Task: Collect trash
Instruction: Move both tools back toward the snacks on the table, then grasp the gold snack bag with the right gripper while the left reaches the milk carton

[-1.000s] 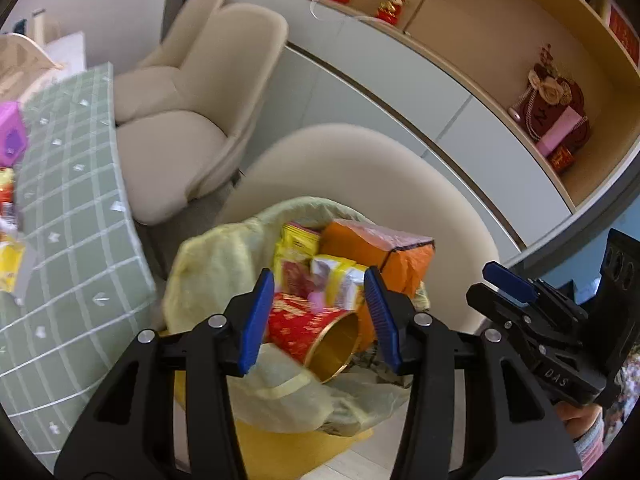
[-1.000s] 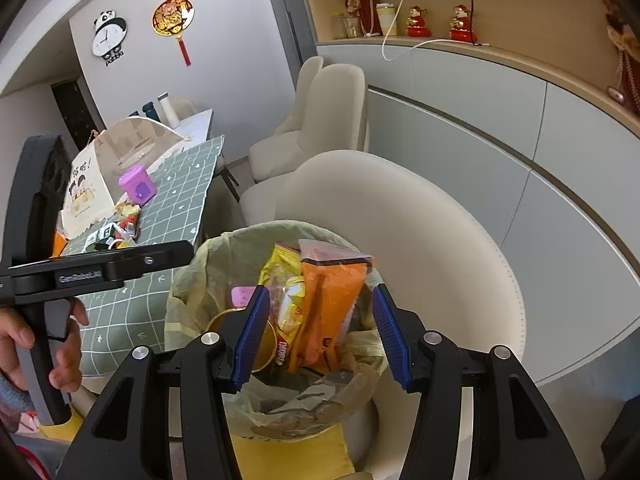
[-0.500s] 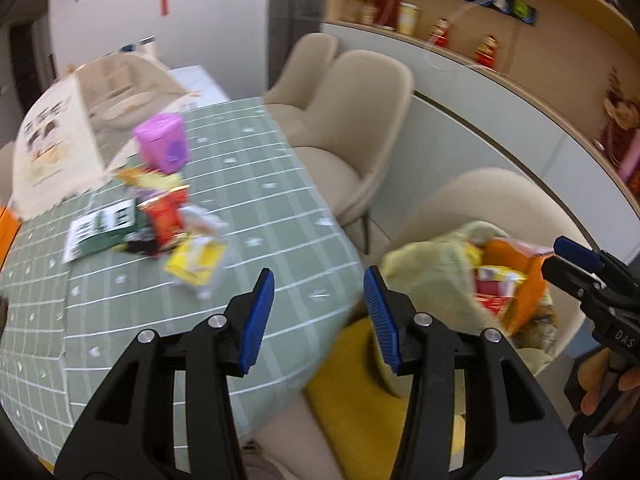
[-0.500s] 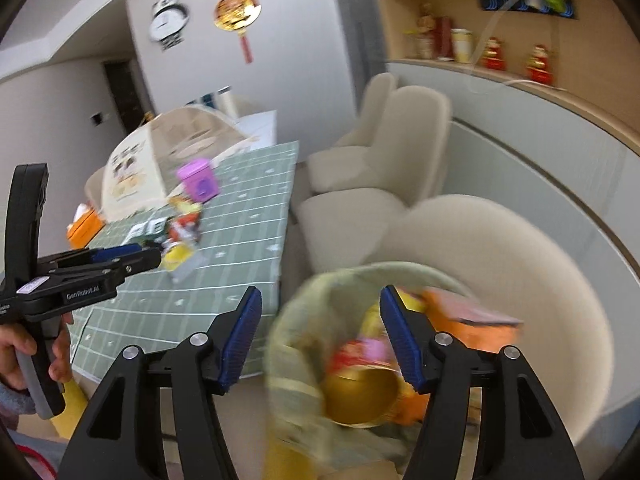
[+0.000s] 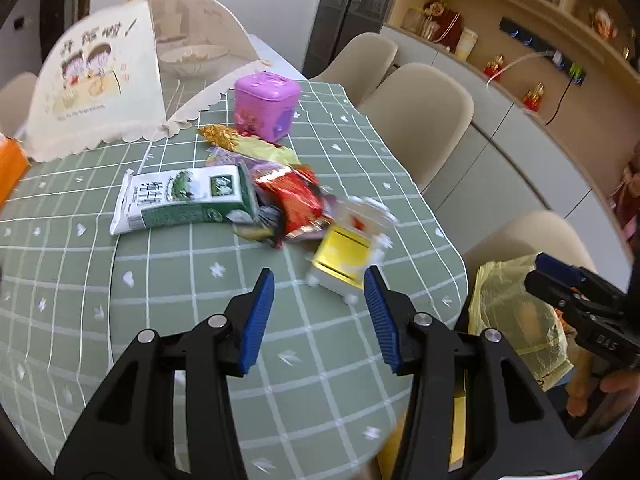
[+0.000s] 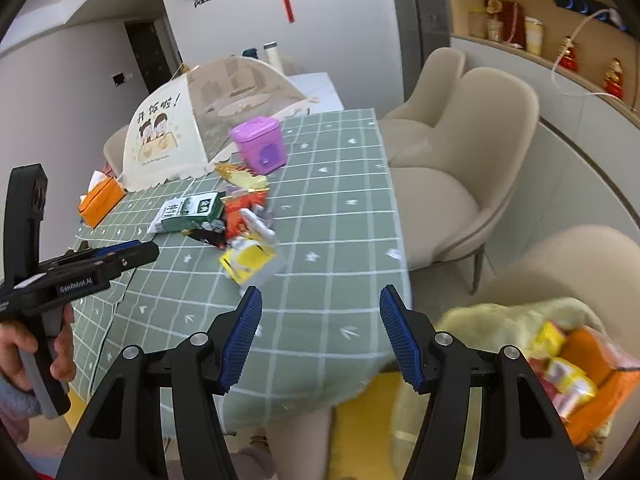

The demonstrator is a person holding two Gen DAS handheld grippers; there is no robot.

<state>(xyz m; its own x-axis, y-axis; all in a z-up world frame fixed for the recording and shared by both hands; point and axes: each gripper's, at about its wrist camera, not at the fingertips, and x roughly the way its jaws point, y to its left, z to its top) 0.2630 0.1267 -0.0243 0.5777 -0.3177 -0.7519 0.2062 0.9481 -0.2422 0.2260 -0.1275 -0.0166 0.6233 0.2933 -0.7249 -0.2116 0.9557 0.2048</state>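
While both grippers hang above a green checked tablecloth (image 5: 168,292), the litter lies in one loose heap.

Left wrist view, gripper: left gripper (image 5: 319,314) parted about halfway, nothing between its blue pads.
Left wrist view, counts: one green-and-white milk carton (image 5: 184,200) on its side, one red wrapper (image 5: 294,196), one gold wrapper (image 5: 248,144), one yellow-and-white packet (image 5: 346,254), one purple box (image 5: 266,106), three beige chairs.
Left wrist view, hard to see: yellow-and-white packet blurred; trash bag (image 5: 516,312) partly hidden behind the right gripper (image 5: 560,276) at the right edge.

Right wrist view, gripper: right gripper (image 6: 320,336) has just been opening, now wide, holding nothing.
Right wrist view, counts: one mesh food cover (image 6: 188,128), one orange tissue box (image 6: 102,200), one bag of collected rubbish at lower right, beside the table.
Right wrist view, hard to see: bag blurred and cut off by the frame; heap wrappers overlap, so their exact number is unclear.
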